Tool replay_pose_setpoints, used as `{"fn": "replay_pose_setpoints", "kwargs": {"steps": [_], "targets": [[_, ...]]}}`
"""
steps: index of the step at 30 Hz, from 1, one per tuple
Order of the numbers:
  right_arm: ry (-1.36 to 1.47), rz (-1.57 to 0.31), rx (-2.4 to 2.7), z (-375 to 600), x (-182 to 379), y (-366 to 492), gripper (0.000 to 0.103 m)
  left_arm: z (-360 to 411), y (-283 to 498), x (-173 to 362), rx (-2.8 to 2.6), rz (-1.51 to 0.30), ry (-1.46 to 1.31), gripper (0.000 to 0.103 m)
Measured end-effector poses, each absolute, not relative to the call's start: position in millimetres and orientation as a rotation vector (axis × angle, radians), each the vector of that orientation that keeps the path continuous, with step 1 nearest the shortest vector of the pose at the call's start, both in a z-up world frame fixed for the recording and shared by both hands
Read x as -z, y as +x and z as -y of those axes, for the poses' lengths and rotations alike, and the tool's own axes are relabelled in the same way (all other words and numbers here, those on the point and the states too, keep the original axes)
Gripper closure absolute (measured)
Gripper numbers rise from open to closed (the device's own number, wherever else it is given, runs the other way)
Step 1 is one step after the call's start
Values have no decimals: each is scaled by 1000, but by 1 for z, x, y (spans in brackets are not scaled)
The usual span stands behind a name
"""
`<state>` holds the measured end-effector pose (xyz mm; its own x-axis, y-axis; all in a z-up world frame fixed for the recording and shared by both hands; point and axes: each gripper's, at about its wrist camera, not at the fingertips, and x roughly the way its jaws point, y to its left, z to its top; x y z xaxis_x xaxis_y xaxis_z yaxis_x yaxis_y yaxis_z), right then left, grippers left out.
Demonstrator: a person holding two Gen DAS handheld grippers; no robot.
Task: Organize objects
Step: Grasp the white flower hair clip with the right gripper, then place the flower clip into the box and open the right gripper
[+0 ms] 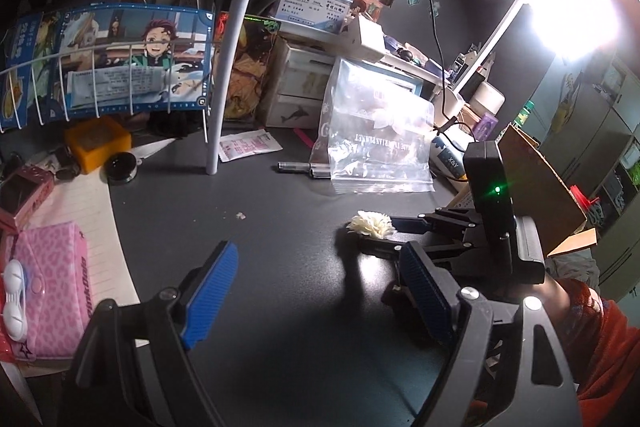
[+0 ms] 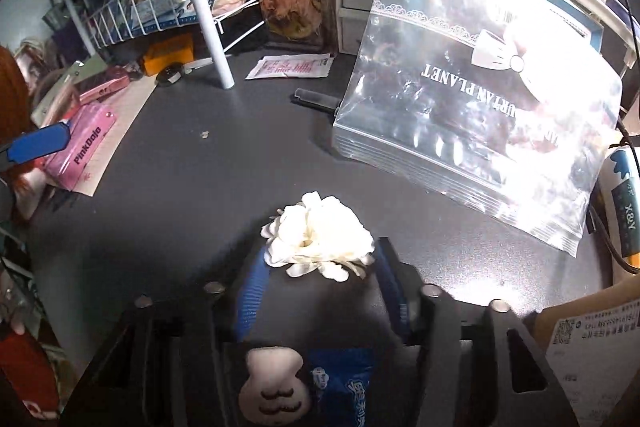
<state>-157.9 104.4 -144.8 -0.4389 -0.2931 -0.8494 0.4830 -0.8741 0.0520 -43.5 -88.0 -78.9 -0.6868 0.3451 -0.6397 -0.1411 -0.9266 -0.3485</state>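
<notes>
A white fabric flower [image 2: 318, 237] lies on the dark desk between the blue pads of my right gripper [image 2: 320, 259], whose jaws stand close around it, touching its sides. In the left wrist view the flower [image 1: 370, 225] sits at the tip of the right gripper [image 1: 390, 233]. My left gripper [image 1: 316, 291] is open and empty above the desk, left of the flower. A clear zip bag [image 2: 476, 119] printed with "PLANET" lies behind the flower; it also shows in the left wrist view [image 1: 378, 143].
A pink leopard pouch [image 1: 52, 283] and notepad lie at the left. A white rack post [image 1: 224, 67], wire basket [image 1: 100, 75], orange box [image 1: 98, 143], sachet [image 1: 248, 147], pens [image 1: 304, 169] and drawers [image 1: 298, 83] stand behind. A cardboard box [image 1: 536, 179] and bright lamp [image 1: 576, 15] are right.
</notes>
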Motion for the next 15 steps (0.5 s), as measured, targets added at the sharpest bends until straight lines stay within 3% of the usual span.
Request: {"fn": "replay_pose_setpoints", "kwargs": {"steps": [2, 9, 15], "targets": [[1302, -281, 2310, -104, 144, -155, 77, 86, -44, 77, -2633, 391, -1081, 22], [1188, -268, 2281, -103, 118, -124, 77, 68, -44, 68, -2588, 373, -1070, 22], [981, -299, 2249, -105, 60, -70, 77, 41, -34, 41, -2508, 345, -996, 22]]}}
